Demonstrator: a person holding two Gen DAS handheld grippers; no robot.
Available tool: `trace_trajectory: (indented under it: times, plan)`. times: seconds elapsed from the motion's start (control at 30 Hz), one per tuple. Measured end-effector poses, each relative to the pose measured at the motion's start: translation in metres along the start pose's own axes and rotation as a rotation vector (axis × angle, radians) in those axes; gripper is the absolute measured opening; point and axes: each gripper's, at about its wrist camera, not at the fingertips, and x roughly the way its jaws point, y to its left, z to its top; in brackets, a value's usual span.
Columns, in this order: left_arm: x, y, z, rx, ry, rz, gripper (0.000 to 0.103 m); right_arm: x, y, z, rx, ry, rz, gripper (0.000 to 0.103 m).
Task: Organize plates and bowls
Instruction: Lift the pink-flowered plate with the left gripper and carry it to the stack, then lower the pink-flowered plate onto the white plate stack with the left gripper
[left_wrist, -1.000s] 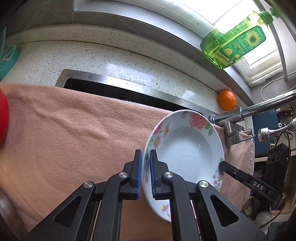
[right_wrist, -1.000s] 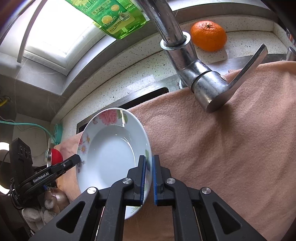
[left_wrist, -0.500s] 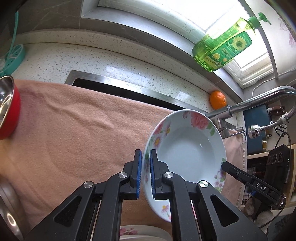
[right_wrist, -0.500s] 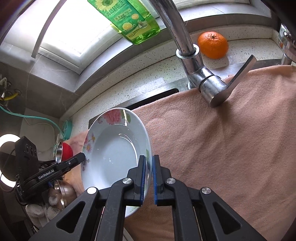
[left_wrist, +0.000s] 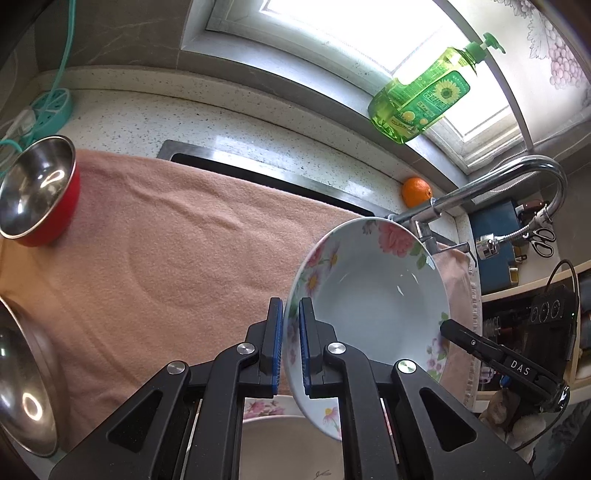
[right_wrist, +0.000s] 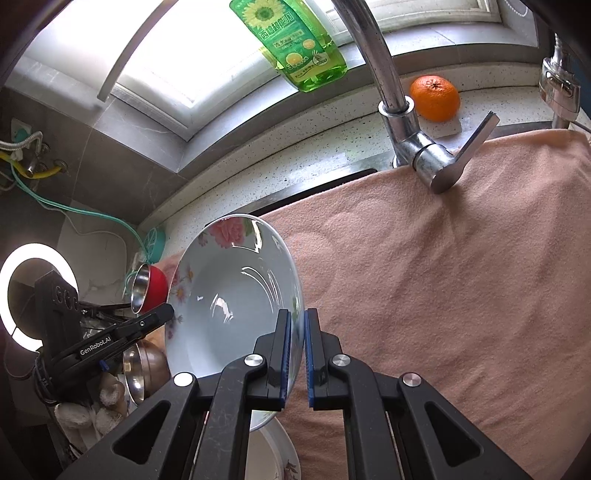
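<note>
left gripper pinching the floral plate by one rim | right gripper clamping the opposite rim | plate hanging tilted (raised off) above the pink towel, over its near edge

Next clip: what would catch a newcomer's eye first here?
The floral plate, held on edge above the pink towel, each side of its rim pinched by the left gripper and the right gripper. Then the green soap bottle at the bright window and the orange behind the faucet.
</note>
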Motion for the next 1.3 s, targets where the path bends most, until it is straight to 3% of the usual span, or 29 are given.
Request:
trace_trajectory:
  times: [0.57,1.3]
  plan:
    - [-0.046,0.034,-0.044,-0.018,-0.035,-0.016,0.007,-0.001,0.027,-0.064,-0.010,0.035,0.027,0.007]
    - [-0.056,0.064,-0.094,-0.057,0.009,-0.047,0.007,0.006,0.032,-0.121,0.004,0.087,0.027,0.007]
